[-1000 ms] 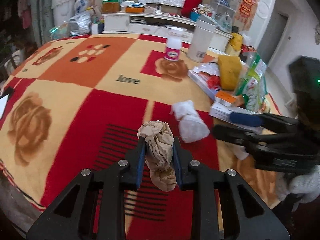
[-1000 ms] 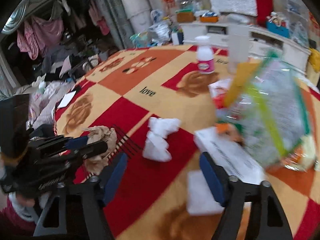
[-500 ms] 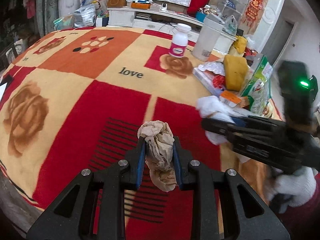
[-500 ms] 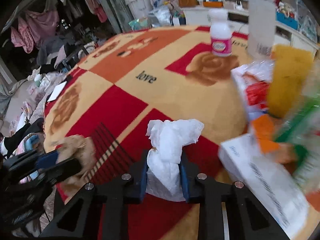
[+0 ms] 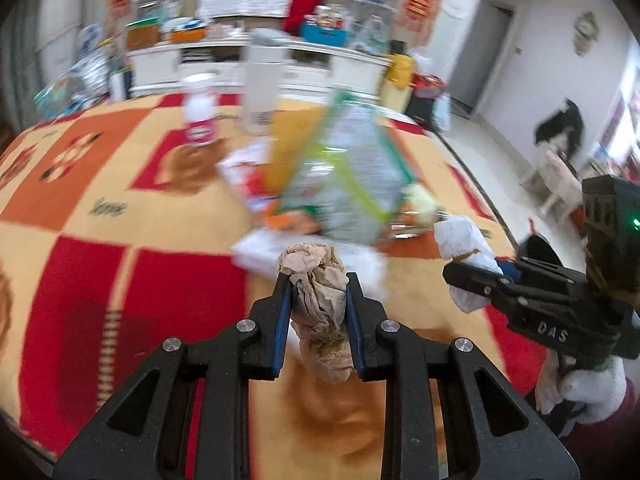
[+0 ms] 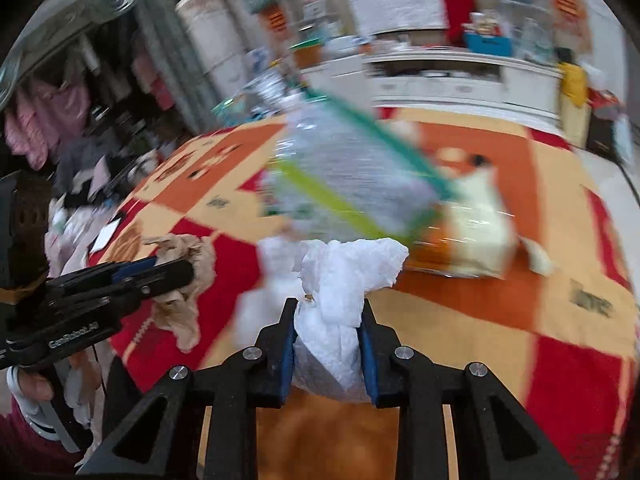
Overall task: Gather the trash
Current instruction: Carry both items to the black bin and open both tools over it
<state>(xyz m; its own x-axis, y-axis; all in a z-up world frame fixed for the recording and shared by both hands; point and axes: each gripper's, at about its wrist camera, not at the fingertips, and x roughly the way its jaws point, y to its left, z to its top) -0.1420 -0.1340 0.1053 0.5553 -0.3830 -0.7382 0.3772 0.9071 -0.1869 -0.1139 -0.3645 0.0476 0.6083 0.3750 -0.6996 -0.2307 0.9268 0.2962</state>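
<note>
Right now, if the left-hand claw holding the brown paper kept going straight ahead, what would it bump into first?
Probably the white flat box lying just beyond the left gripper and its brown paper wad, with the clear green-striped bag right behind. The picture is blurred, so depth is uncertain.

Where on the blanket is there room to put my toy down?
Bare patches: the red square left of the left gripper with its brown paper wad, and the orange squares near the word "love". It is crowded in the middle, around the clear plastic bag, the white bottle and the boxes beside the right gripper holding the white tissue.
</note>
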